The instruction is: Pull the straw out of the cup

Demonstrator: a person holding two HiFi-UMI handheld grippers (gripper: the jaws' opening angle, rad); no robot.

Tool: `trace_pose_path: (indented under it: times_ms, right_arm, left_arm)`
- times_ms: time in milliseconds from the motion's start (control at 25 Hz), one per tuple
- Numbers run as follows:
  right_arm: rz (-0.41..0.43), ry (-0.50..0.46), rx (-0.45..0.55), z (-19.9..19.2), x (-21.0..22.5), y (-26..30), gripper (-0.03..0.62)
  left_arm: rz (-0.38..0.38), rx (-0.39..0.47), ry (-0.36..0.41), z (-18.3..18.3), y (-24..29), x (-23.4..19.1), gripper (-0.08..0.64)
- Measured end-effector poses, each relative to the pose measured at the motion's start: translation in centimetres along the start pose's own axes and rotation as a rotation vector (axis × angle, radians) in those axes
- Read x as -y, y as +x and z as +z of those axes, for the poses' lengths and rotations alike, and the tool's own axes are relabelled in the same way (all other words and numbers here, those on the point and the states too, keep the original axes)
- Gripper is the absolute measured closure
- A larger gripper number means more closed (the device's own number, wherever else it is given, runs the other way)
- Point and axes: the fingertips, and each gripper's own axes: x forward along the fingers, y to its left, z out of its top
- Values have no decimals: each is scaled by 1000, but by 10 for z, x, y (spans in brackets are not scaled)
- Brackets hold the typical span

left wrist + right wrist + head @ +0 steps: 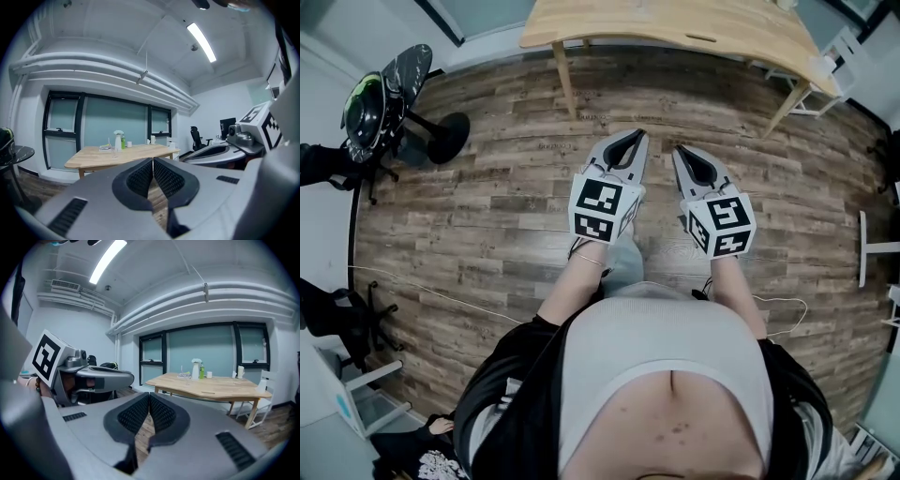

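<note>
I hold both grippers side by side at waist height over the wooden floor, pointing at a light wooden table [675,26]. My left gripper [633,137] is shut, its ribbed pads meeting at the tip [153,160] with nothing between them. My right gripper [684,152] is shut and empty too [149,395]. Far off on the table stand a white spray bottle [117,140], a green bottle [123,142] and a small cluster with a thin upright straw [109,142]. The cup itself is too small to make out. Both grippers are well short of the table.
A round black side table [398,80] and a dark base stand at the left. White chairs [836,58] sit by the table's right end. A white mug [240,372] stands at the table's far right. A thin cable [431,292] runs across the floor.
</note>
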Motion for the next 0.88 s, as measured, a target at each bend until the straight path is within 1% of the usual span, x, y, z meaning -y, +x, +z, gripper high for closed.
trace_pose_path:
  times_ms: [240, 560, 880]
  right_arm:
    - [-24, 16, -3, 14, 28, 53, 568]
    - [-41, 21, -6, 34, 54, 123, 567]
    - [-61, 41, -13, 44, 77, 176, 568]
  left_arm:
    - [-20, -9, 0, 9, 44, -42, 548]
    - [-45, -10, 10, 26, 95, -100, 548]
    - [-79, -20, 8, 31, 138, -141, 548]
